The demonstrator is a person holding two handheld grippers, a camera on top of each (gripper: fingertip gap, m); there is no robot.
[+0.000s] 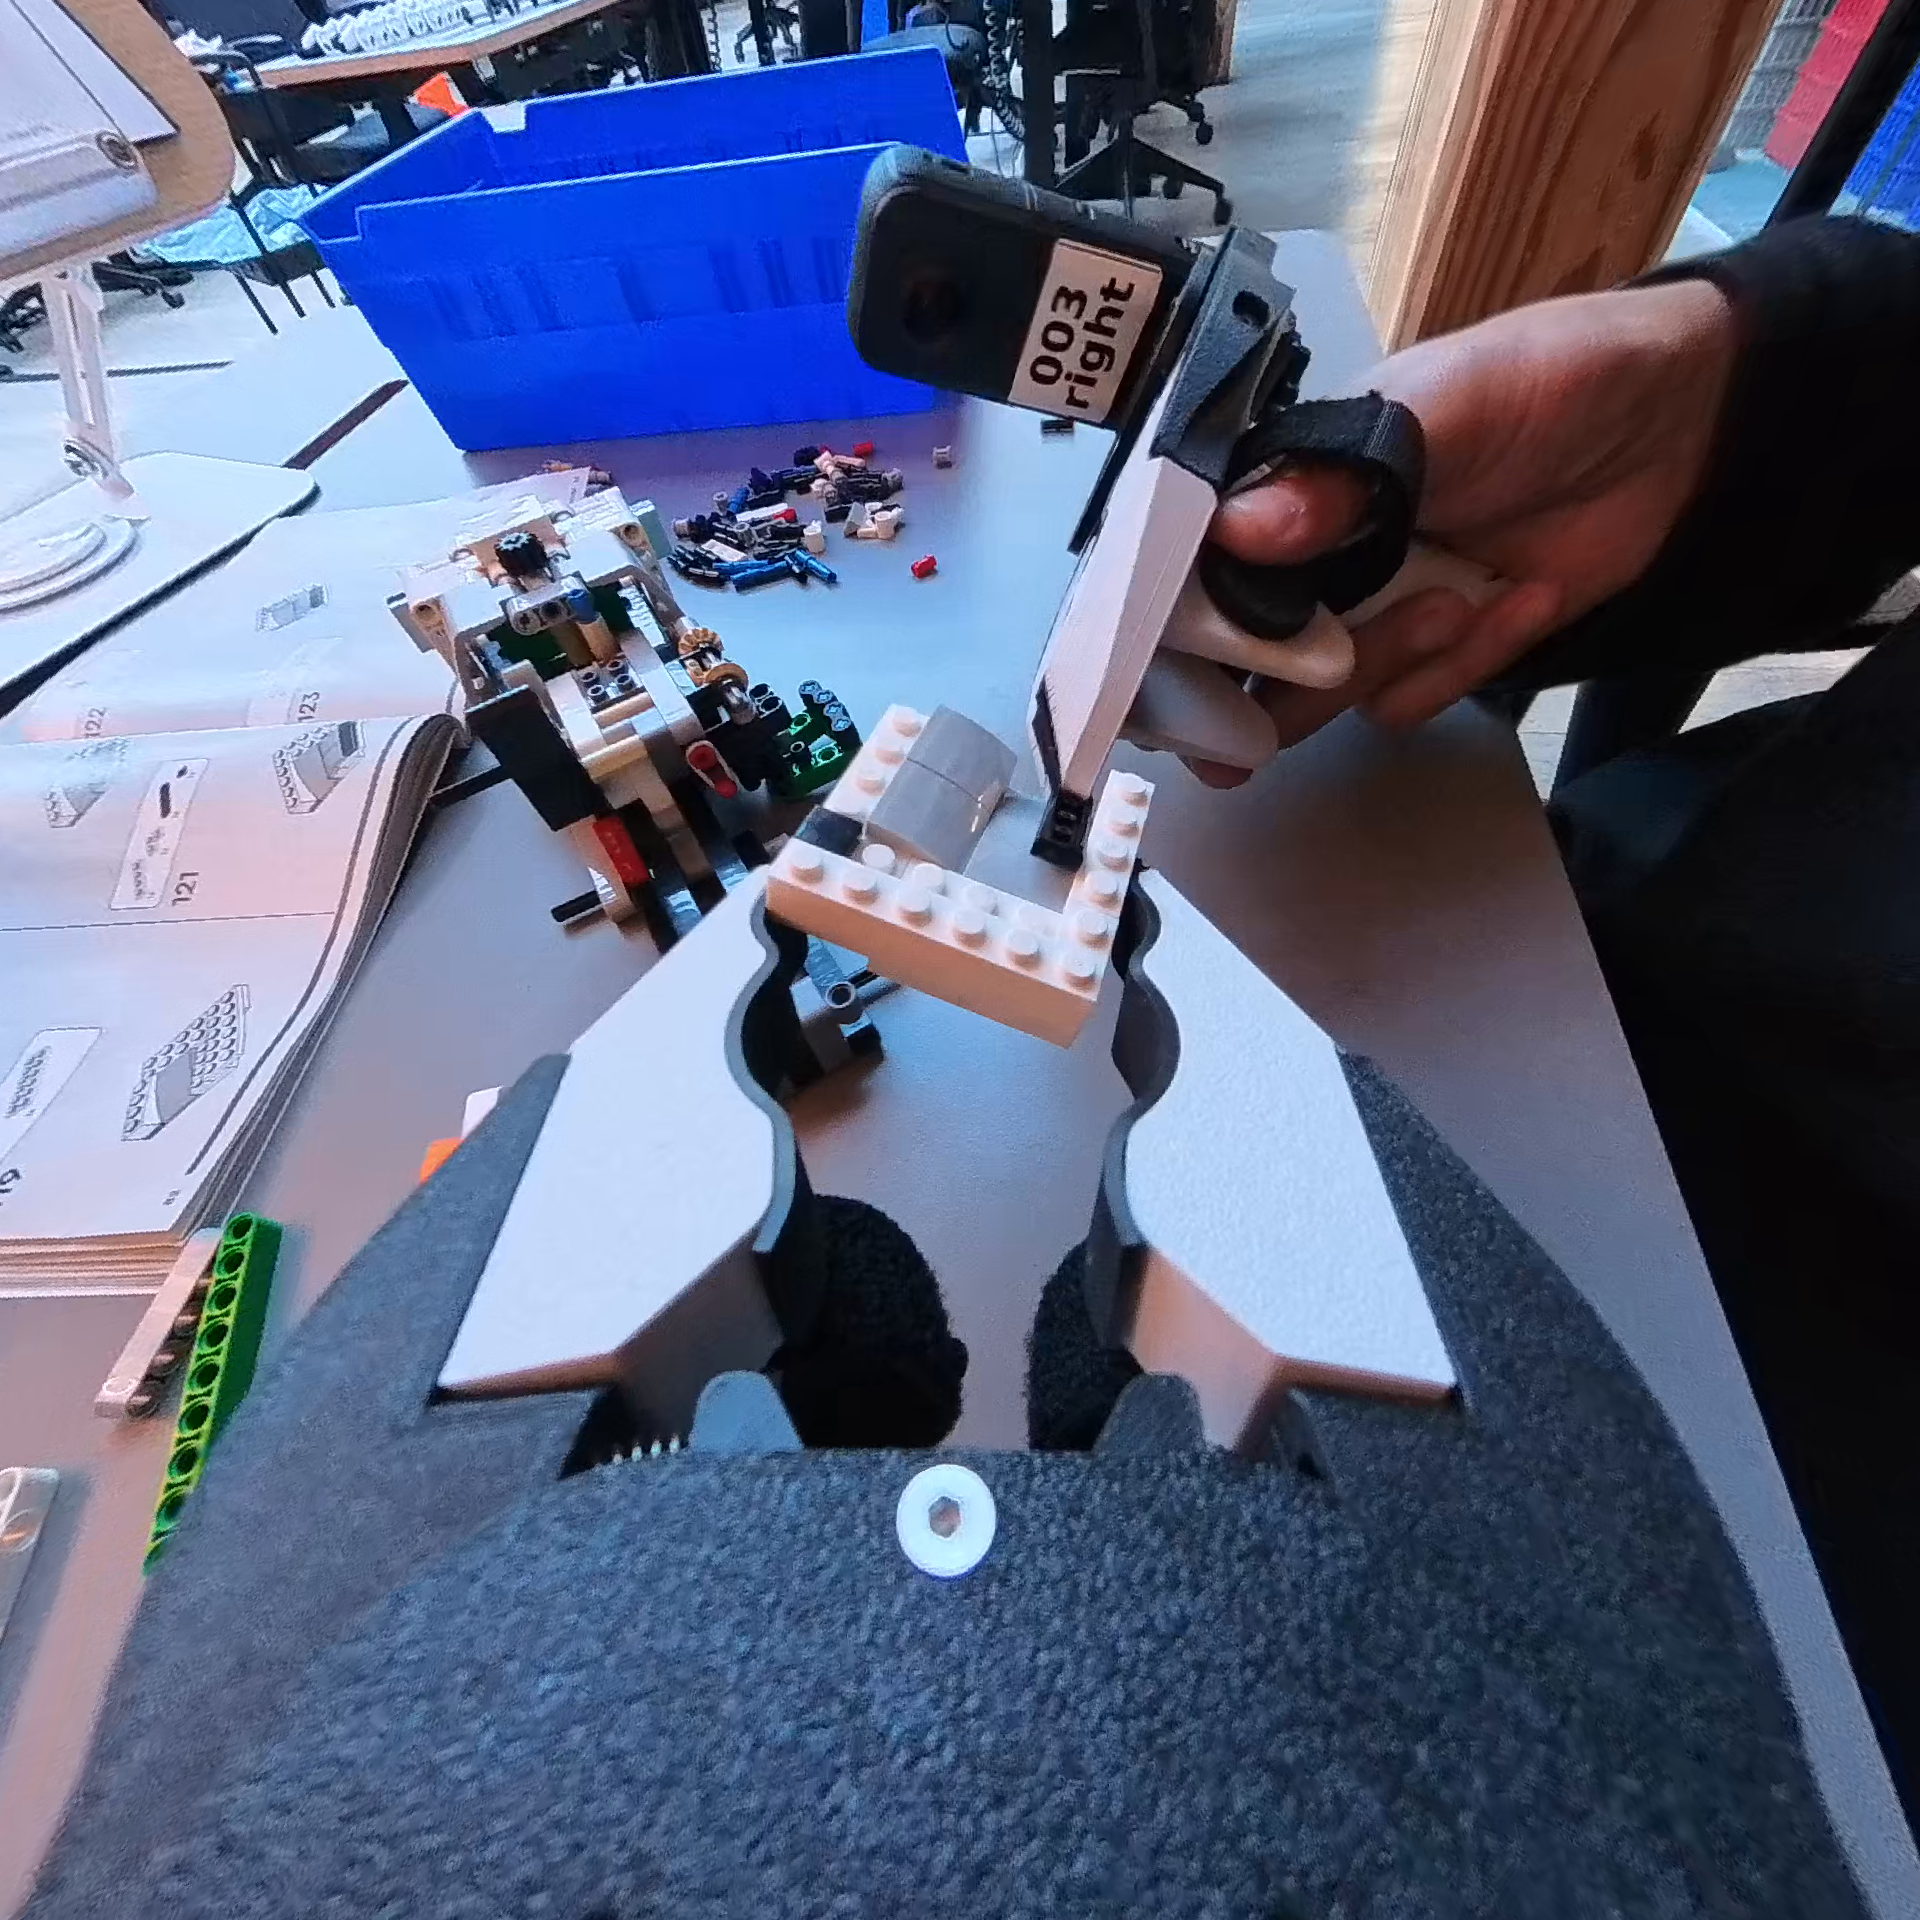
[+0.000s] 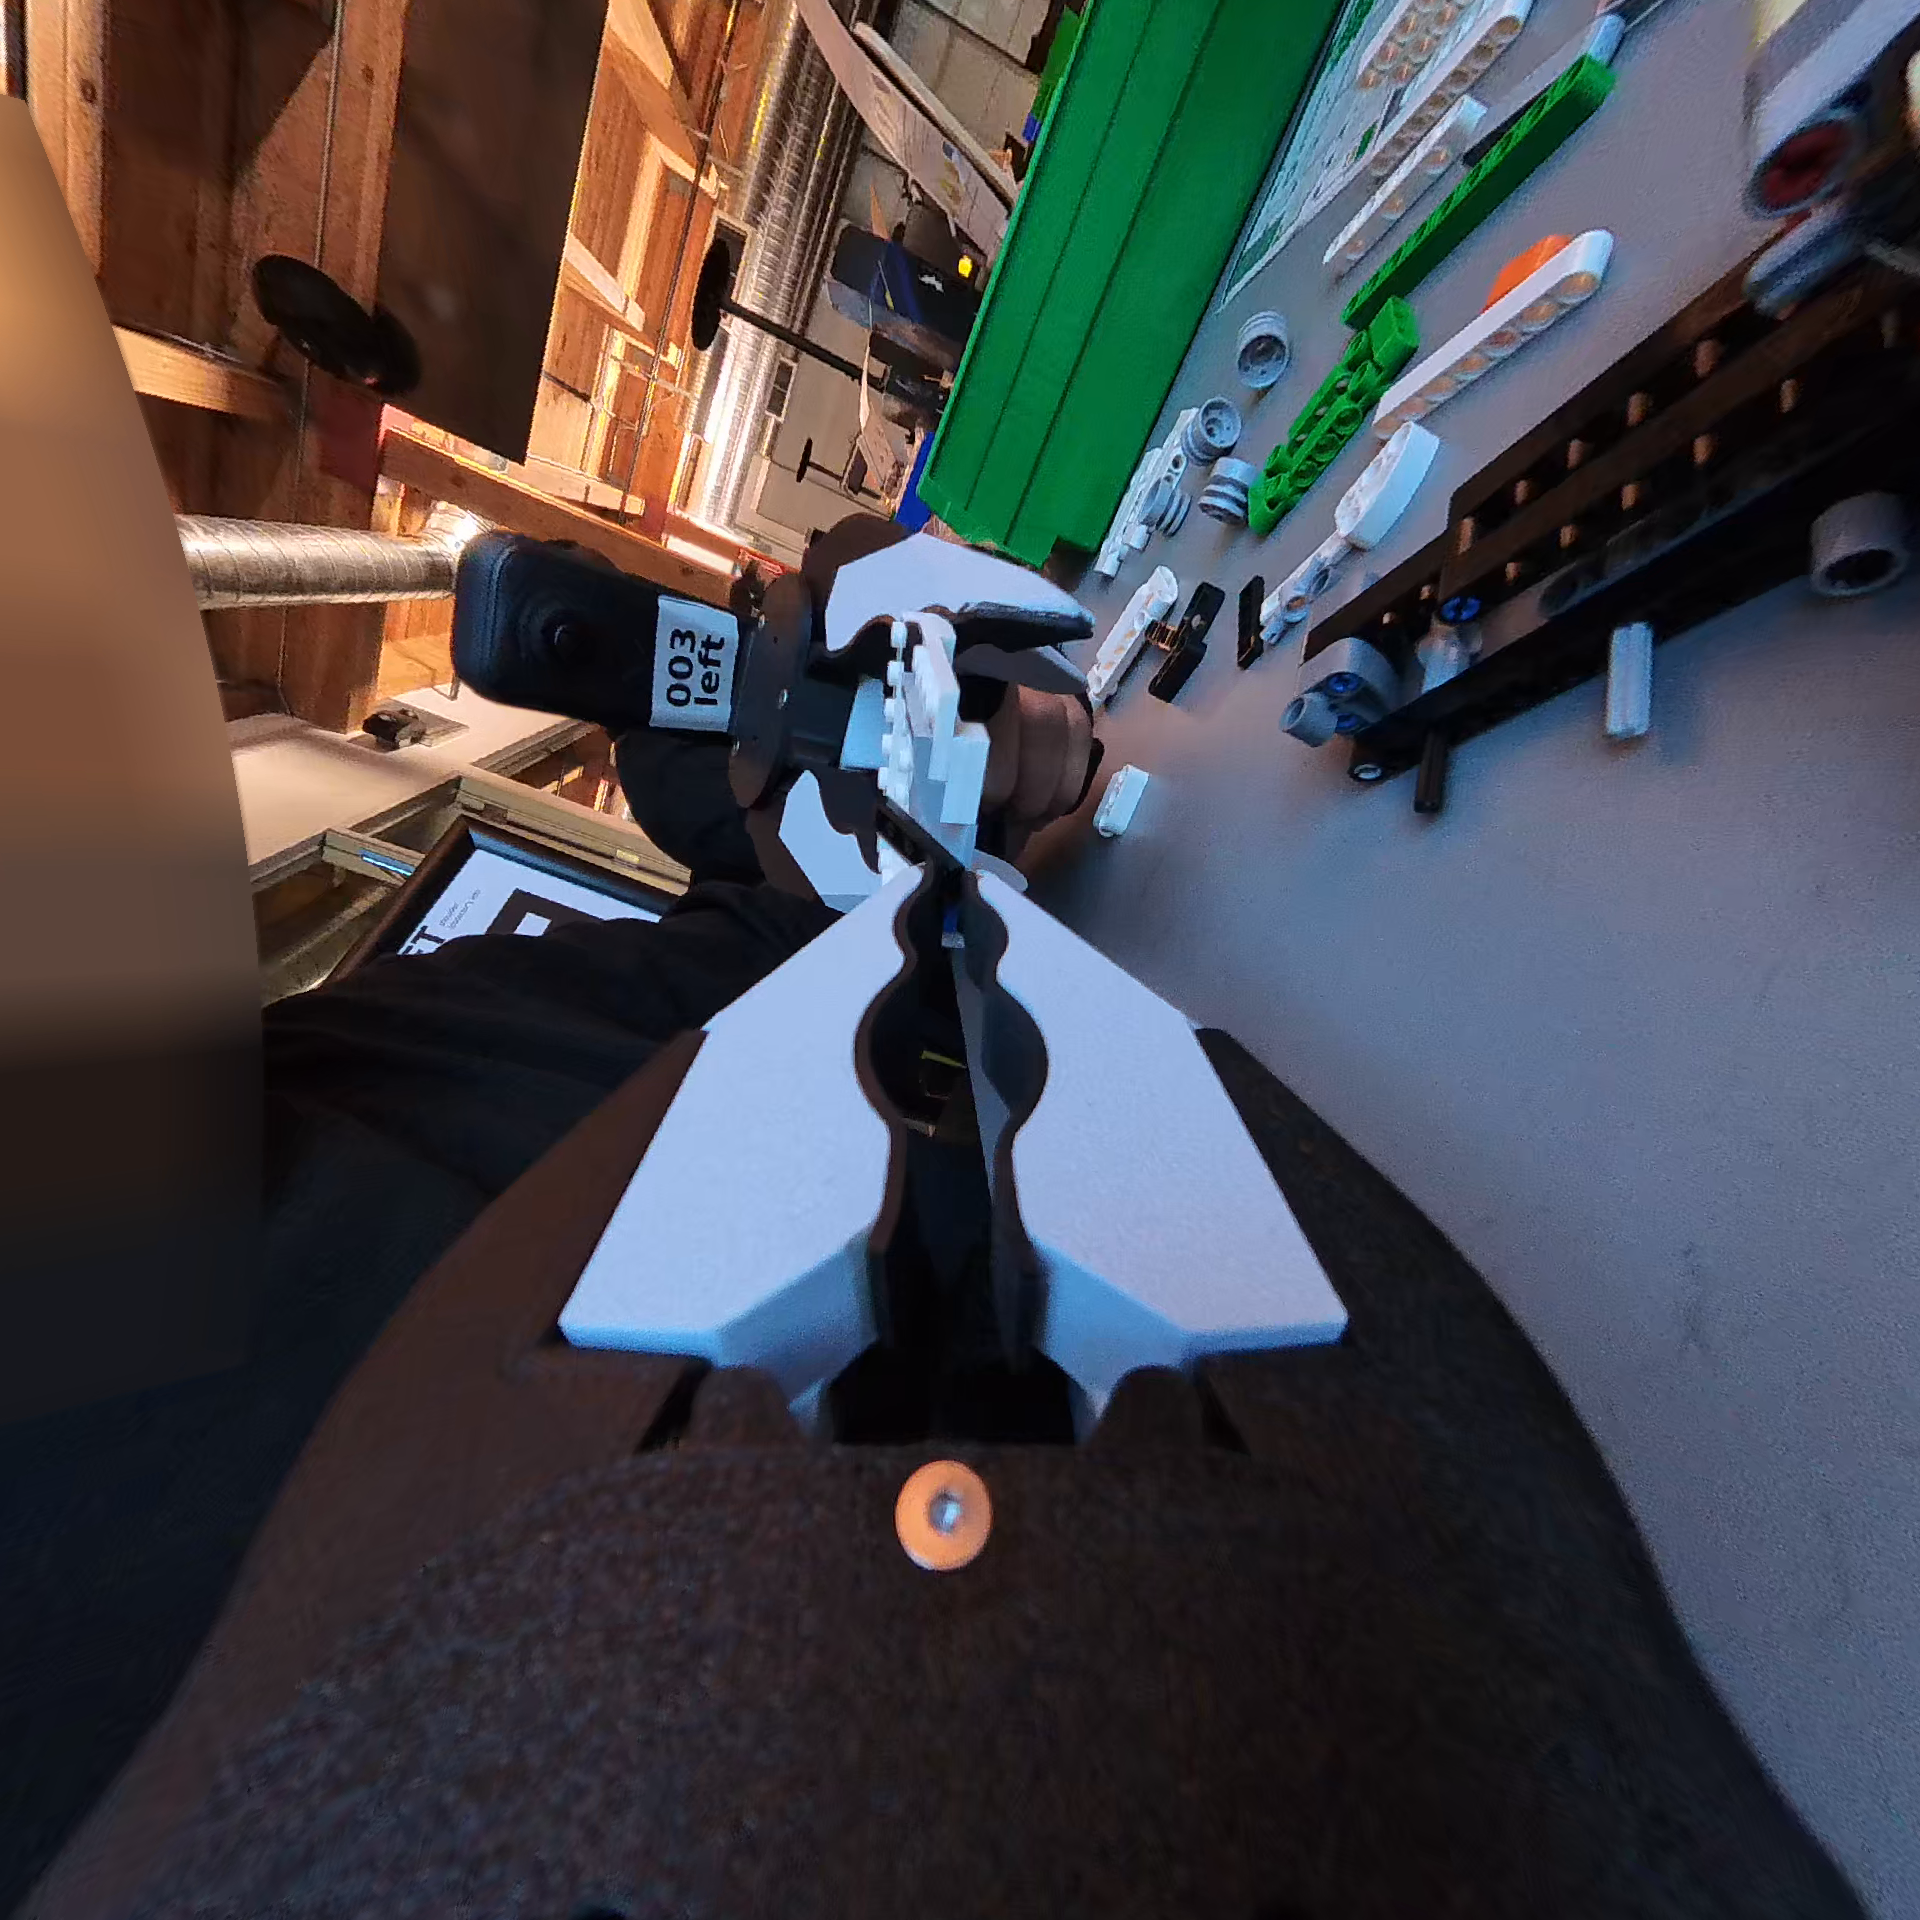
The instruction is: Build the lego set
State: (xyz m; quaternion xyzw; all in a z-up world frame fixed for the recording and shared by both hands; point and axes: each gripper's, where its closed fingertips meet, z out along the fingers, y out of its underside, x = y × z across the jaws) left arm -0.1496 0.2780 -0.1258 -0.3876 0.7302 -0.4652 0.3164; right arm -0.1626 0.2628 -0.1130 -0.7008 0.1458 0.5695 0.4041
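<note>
My left gripper [image 1: 951, 935] is shut on a white U-shaped plate assembly [image 1: 935, 925] with grey slope bricks [image 1: 940, 790] on it, held tilted above the table. My right gripper [image 1: 1065, 805], held by a hand, comes down from the upper right. It is shut on a small black piece [image 1: 1062, 831] that touches the right arm of the white assembly. In the right wrist view, my right gripper [image 2: 943, 883] has its jaws almost together on a thin dark piece. Just beyond it, the left gripper [image 2: 935, 665] holds the white assembly [image 2: 925, 727].
A half-built model [image 1: 603, 686] stands behind the assembly, beside an open instruction booklet [image 1: 187, 883]. A pile of small parts [image 1: 779, 520] lies in front of a blue bin [image 1: 644, 281]. A green beam [image 1: 213, 1371] lies near left. A long black frame [image 2: 1610, 520] and loose beams [image 2: 1330, 416] lie by a green bin [image 2: 1091, 260]. The tips of both grippers are at nearly the same place. It is some 15 cm from my left tips to the green beam [image 1: 213, 1371]. It turns up in the right wrist view [image 2: 1449, 213] as well.
</note>
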